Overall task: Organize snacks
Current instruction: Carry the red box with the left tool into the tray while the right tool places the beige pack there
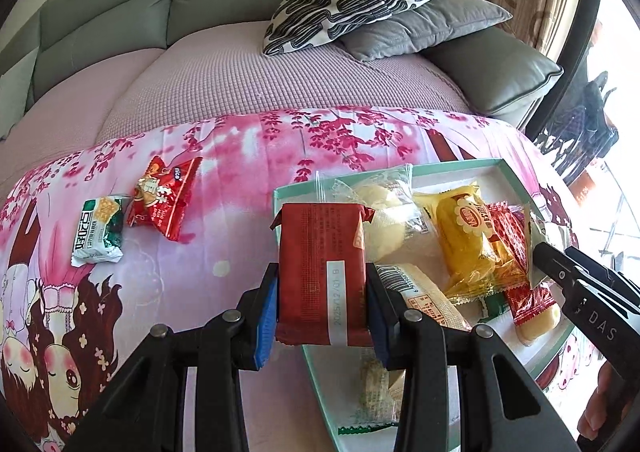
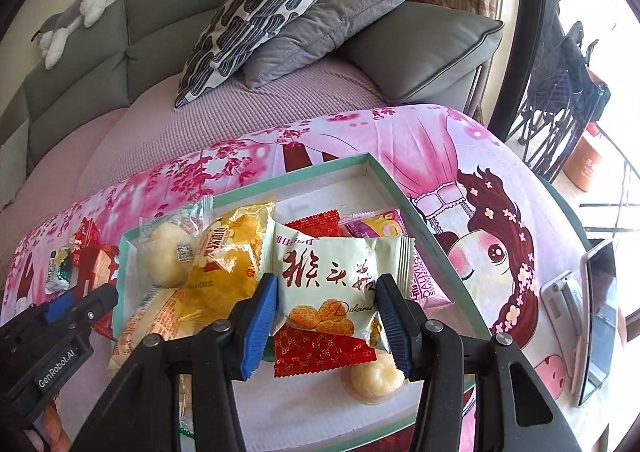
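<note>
While the left gripper [image 1: 322,292] clamps a dark red snack packet [image 1: 320,272] at the teal tray's [image 2: 400,188] edge, the right gripper [image 2: 326,312] clamps a pale green biscuit packet [image 2: 340,276] above it. Step: loading. Next: lower and release both inside.

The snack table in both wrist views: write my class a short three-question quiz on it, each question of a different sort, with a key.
1. True or false: the left gripper is shut on a dark red rectangular foil packet.
2. Which packet is between the right gripper's pads? A) the yellow plastic cake packet B) the pale green biscuit packet with red characters C) a blue tin
3. Fill in: outside the shallow white box with a mint-green rim, on the pink floral cloth, lie ___ snack packets.

Key: 1 true; 2 B; 3 two, the green-and-white cracker packet and the bright red crinkled packet.
</note>
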A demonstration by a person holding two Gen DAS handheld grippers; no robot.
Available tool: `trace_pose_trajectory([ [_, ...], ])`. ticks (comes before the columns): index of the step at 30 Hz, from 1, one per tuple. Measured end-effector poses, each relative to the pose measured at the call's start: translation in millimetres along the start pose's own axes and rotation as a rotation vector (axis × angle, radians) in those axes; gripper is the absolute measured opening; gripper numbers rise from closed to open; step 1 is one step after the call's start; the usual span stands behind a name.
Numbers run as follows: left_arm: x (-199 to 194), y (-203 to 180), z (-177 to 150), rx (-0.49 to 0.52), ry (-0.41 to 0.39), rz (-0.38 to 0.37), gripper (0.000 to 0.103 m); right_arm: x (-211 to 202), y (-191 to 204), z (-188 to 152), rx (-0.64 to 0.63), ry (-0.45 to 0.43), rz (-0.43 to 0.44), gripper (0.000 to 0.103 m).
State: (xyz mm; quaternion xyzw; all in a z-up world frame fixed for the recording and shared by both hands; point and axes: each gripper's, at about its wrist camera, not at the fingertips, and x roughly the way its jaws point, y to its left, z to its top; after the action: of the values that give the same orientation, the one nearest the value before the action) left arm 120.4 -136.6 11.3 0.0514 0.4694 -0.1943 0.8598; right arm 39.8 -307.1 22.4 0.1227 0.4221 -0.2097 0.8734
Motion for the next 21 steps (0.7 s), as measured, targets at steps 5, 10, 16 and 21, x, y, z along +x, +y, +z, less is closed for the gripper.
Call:
trace_pose_trajectory([
  [5, 10.3, -10.8, -3.3, 0.03, 0.027, 0.001, 0.041, 7.5, 0.2, -1.5, -0.006, 0.02, -0.009, 0.054],
  [10, 10.3, -14.9, -5.3, 0.041, 0.028, -0.002, 0.041, 10.2, 0.0, -2.3, -0.008, 0.029, -0.015, 0.054],
  [16, 14.7, -20.7, -7.6, 0.051, 0.046, -0.033, 0.041, 14.0, 1.6, -3.7, -0.016, 0.042, -0.029, 0.054],
  [21, 20.2, -17.3, -7.0, 0.032, 0.065, -0.047, 0.041, 15.2, 1.4, -4.1, -0.02, 0.044, -0.031, 0.055],
])
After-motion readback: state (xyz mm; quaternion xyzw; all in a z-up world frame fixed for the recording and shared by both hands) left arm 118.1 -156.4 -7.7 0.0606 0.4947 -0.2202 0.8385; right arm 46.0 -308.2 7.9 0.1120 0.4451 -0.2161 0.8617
